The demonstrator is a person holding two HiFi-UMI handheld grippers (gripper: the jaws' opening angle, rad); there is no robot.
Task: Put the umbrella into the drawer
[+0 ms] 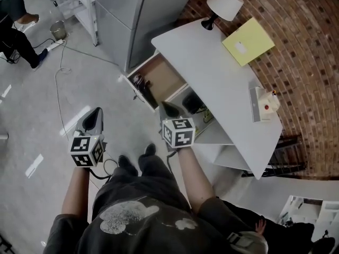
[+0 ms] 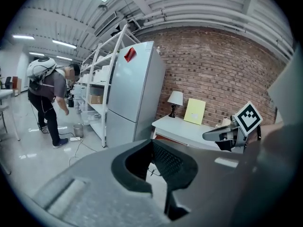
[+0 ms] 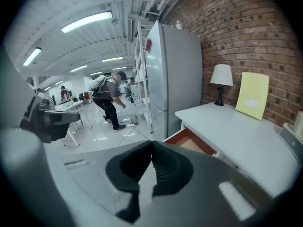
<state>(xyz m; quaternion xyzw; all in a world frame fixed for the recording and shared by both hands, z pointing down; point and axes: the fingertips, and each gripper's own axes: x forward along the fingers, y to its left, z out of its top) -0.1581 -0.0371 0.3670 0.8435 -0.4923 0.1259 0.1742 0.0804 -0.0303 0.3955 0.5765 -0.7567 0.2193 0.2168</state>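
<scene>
Though the left gripper (image 1: pixel 94 116) hangs closed and empty, the umbrella (image 1: pixel 143 87) lies in the open drawer (image 1: pixel 165 77), against its front — sitting proud, it could jam the drawer — and the right gripper (image 1: pixel 170 110) is closed, empty too.

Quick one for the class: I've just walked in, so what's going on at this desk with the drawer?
A person stands facing a white desk whose drawer is pulled open. A dark object, most likely the umbrella, already lies inside along the drawer's left side. The left claw and the right claw are both shut and hold nothing. They are raised in front of the desk, with the right one nearer the drawer. The drawer has not been closed.
</scene>
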